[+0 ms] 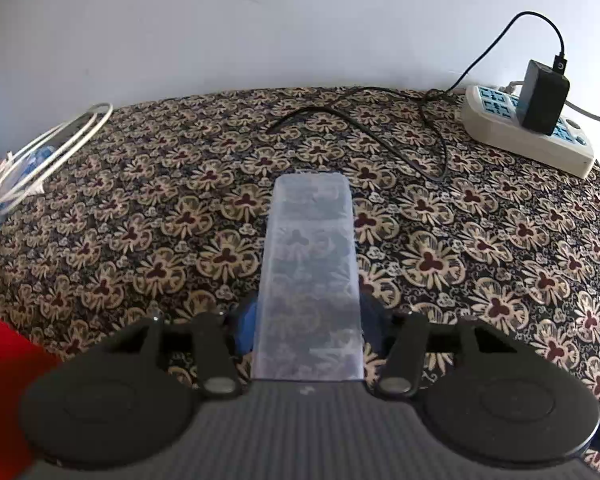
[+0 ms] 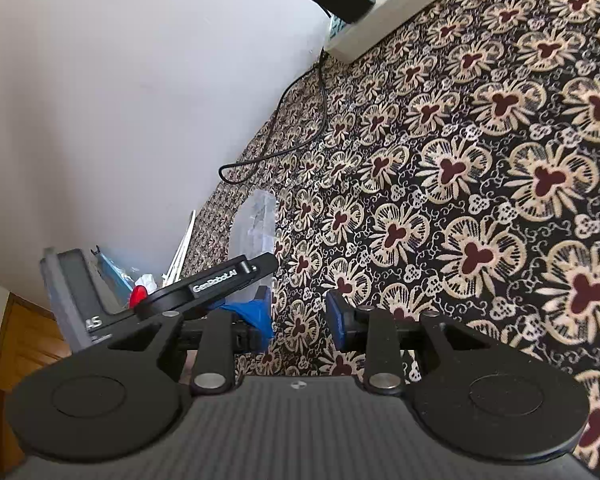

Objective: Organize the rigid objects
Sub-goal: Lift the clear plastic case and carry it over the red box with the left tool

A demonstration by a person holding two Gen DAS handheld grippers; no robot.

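Here the left gripper (image 1: pixel 306 320) pinches a long translucent plastic case (image 1: pixel 310 264) between its blue pads, the case jutting out over the middle of the floral tablecloth (image 1: pixel 140 220). The right gripper (image 2: pixel 298 318) hangs over the cloth with its fingers spread and nothing between them. A white power strip (image 1: pixel 528 130) with a black charger (image 1: pixel 542 98) lies at the cloth's far right corner by the wall.
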